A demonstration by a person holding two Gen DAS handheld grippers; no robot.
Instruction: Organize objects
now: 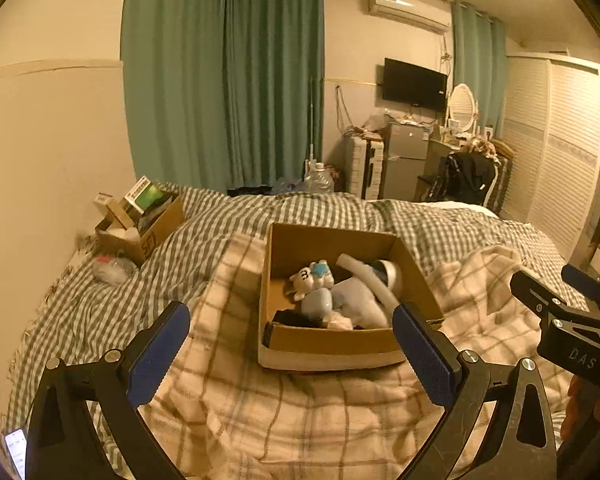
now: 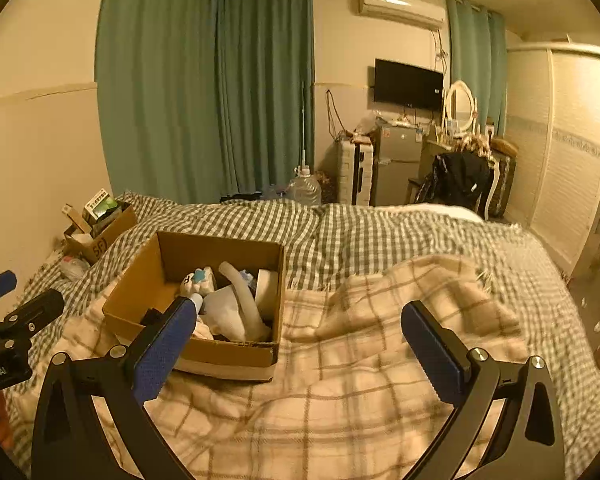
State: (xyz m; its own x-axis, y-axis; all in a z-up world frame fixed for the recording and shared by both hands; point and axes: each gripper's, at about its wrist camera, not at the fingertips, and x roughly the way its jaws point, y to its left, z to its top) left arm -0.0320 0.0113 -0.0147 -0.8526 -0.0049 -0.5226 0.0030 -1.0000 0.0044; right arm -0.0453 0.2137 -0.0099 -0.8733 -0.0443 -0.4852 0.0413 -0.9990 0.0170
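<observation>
Black left gripper (image 1: 291, 354) frame; blue ribbed jaws (silver screws).

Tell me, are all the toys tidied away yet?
Mostly, it seems. The plush toy and a grey tube already sit inside the cardboard box on the plaid blanket. The left gripper and right gripper are open and empty. A second box by the wall looks cluttered.

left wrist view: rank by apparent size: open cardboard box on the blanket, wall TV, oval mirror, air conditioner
1. cardboard box, by far the largest, though it is also nearest the camera.
2. air conditioner and TV: too alike to rank.
3. oval mirror, smallest.
</observation>
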